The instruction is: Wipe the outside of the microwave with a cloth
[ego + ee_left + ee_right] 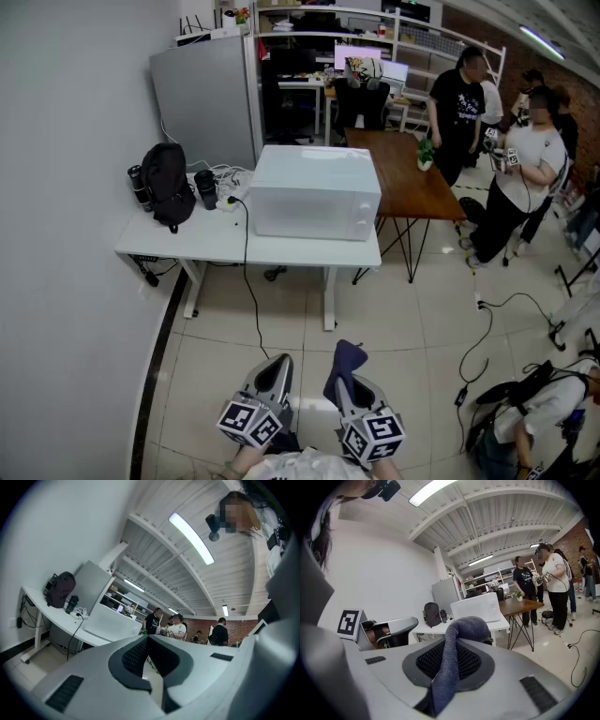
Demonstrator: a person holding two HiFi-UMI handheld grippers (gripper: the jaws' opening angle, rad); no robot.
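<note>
The right gripper (454, 644) pinches a dark cloth (451, 660). The left gripper (149, 641) has its jaws together, empty, well apart from the white microwave (314, 192).

On white table (187, 246): microwave (317, 192), backpack (167, 185)

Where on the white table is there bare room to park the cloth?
Bare: the white table's front-left strip, before the backpack, up to the black cable beside the microwave. The microwave's top is bare too. Crowded: back left, around backpack, bottles and power strip.
</note>
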